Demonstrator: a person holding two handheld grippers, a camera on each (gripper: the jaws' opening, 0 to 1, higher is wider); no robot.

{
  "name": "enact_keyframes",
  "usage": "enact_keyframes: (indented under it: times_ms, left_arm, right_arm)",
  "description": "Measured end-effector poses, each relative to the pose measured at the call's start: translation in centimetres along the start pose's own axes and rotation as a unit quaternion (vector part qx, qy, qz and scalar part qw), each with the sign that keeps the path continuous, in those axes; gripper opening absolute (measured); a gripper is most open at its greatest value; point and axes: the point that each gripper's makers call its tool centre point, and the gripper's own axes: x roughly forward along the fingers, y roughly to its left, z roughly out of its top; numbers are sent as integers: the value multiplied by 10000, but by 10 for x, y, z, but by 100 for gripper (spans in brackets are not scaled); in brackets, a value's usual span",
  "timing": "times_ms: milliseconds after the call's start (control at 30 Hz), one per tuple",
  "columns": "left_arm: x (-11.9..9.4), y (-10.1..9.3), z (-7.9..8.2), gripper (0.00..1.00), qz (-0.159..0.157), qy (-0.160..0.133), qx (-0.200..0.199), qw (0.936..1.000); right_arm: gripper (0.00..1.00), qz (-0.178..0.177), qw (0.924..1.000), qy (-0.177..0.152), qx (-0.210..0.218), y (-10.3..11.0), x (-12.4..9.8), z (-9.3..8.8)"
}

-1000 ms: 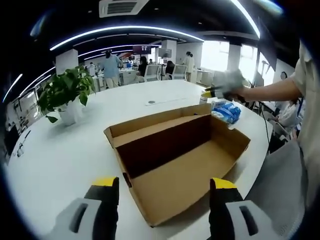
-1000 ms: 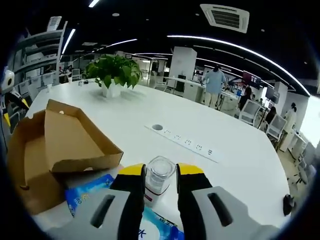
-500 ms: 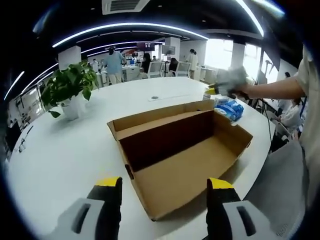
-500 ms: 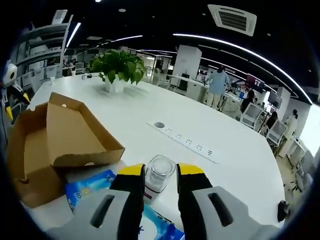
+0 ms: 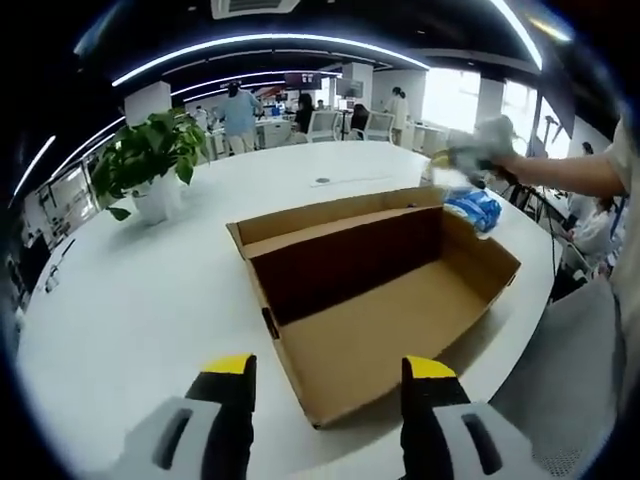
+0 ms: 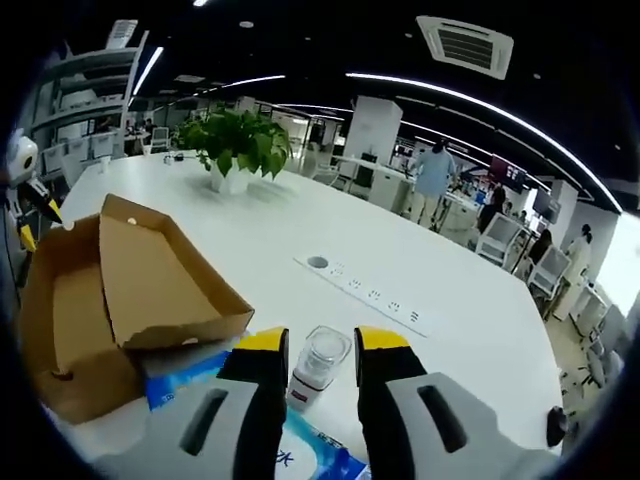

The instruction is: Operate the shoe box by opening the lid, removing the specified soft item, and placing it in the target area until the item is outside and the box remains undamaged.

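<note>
Open cardboard shoe box (image 5: 375,290) lying on the white worktop (image 5: 130,290), lid folded back, brown inside bare in the left gripper view. Blue soft pack (image 6: 185,375) outside the box, flat on the worktop just beside its far wall; white print on the blue wrapper, too small and blurred to read. Same pack (image 5: 475,208) seen past the box's far corner in the left gripper view.

Right claw (image 6: 320,350) poised over the pack, yellow-tipped jaws standing either side of a small clear jar (image 6: 318,360) with a narrow gap on each side, not pressing it; released as far as can be told. Left claw (image 5: 325,385) hovering at the box's near corner, jaws wide apart, gripping nothing.

Farther off: potted green plant (image 5: 150,165) in a white pot, a white power strip (image 6: 370,295) with a round grommet at its end. Beyond, office desks, chairs and standing people (image 6: 430,175).
</note>
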Motion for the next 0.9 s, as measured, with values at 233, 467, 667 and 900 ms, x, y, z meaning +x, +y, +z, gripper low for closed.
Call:
enact_keyframes:
  times_ms: [233, 467, 667, 900]
  left_arm:
    - [0, 12, -9, 32, 309, 140, -554, 9979]
    - [-4, 19, -13, 23, 508, 207, -1170, 9916]
    - [-6, 21, -19, 14, 583, 300, -1474, 9869]
    - [-6, 14, -22, 7, 592, 336, -1546, 9856]
  right_arm:
    - [25, 293, 9989, 289, -211, 23, -9, 9]
    - [25, 683, 9958, 606, -69, 44, -2, 15]
    - [23, 955, 9889, 1114, 228, 59, 10, 10]
    - [22, 1182, 9741, 1711, 886, 73, 27, 2]
